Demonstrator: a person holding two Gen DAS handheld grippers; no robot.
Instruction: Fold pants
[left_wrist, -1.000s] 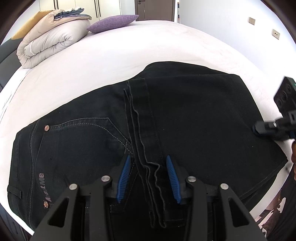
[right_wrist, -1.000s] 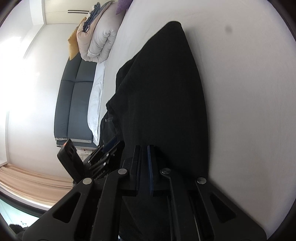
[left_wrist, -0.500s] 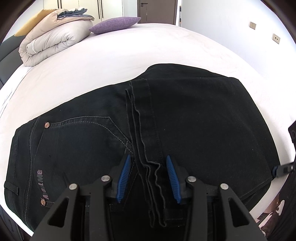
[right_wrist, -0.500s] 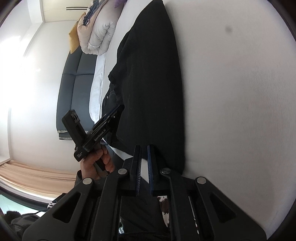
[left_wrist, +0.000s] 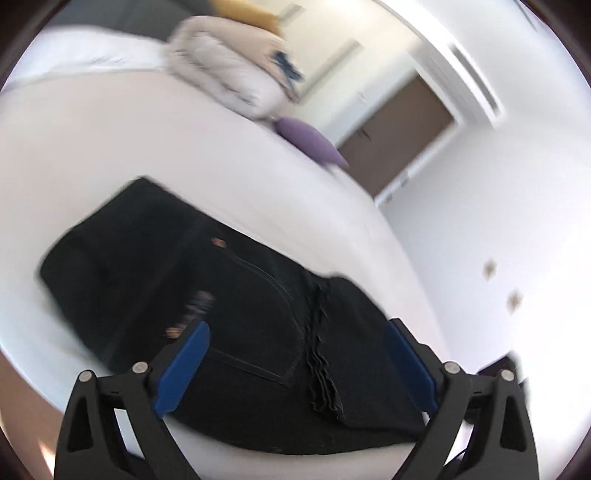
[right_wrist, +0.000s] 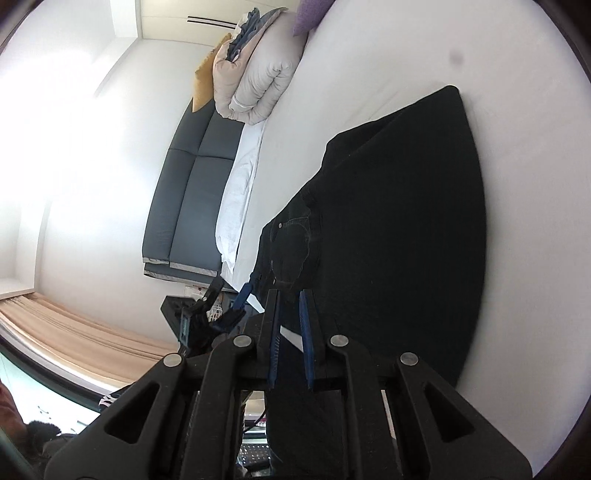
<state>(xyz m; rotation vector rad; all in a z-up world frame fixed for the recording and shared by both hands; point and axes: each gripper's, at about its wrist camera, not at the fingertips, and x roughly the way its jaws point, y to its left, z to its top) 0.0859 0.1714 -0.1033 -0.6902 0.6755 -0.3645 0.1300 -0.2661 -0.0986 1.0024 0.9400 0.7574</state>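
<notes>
The black pants (left_wrist: 236, 325) lie folded flat on the white bed (left_wrist: 110, 147) (frayed hems on top). The left gripper (left_wrist: 295, 354) fingers are opening wide over them, gripping nothing. The right gripper (right_wrist: 291, 328) fingers are parting slightly, empty.

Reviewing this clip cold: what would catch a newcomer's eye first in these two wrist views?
The black pants lie folded on the white bed, filling the lower middle of both views. The left gripper frames them with its jaws opening wide and nothing pinched between the blue pads. At the far end of the bed sit a rolled pale duvet and a purple pillow.
</notes>
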